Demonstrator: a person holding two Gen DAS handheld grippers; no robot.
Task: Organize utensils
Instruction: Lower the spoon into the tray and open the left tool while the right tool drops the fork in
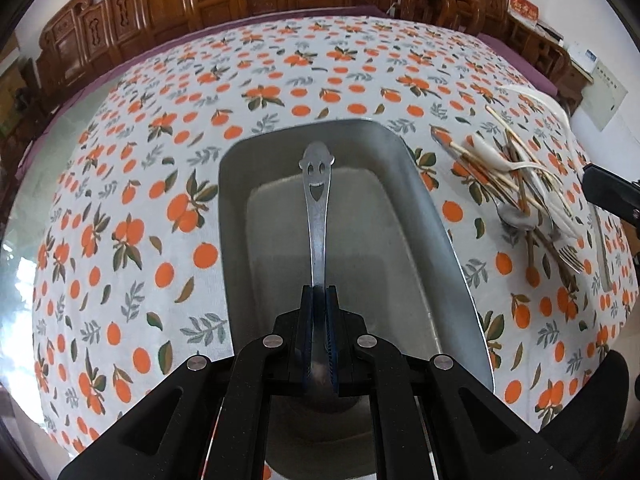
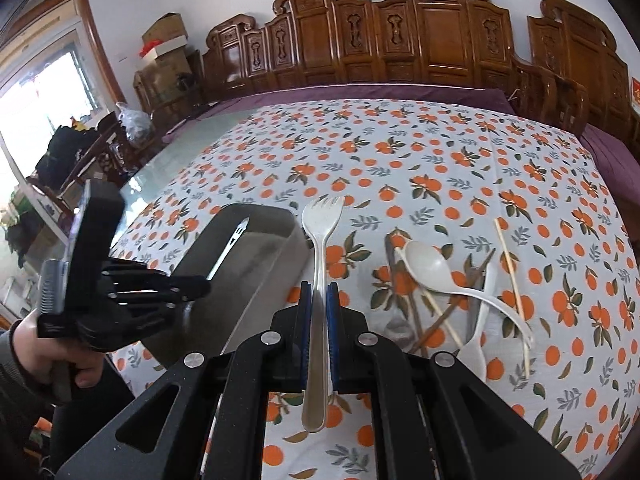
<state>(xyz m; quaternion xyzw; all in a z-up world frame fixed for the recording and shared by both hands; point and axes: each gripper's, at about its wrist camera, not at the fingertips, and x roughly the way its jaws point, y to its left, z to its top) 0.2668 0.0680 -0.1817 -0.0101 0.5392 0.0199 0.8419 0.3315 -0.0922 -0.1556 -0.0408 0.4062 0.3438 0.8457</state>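
Observation:
My left gripper [image 1: 319,292] is shut on a steel spoon [image 1: 316,208] whose handle end bears a cut-out smiling face. It hangs over the open metal tray [image 1: 424,208], handle pointing away from me. My right gripper [image 2: 319,286] is shut on a steel fork [image 2: 320,240], tines forward, raised above the cloth just right of the metal tray [image 2: 208,256]. The left gripper [image 2: 200,286] with its spoon [image 2: 232,246] shows at the left of the right wrist view, held by a hand [image 2: 44,344]. A pile of utensils [image 2: 452,292] lies right of the fork: a white plastic spoon [image 2: 428,266], chopsticks [image 2: 514,284], more white cutlery.
A white tablecloth with orange fruit print [image 1: 280,80] covers the table. The same utensil pile [image 1: 528,184] lies right of the tray in the left wrist view, with the right gripper's black body [image 1: 612,192] at the frame edge. Carved wooden chairs [image 2: 420,36] line the far side.

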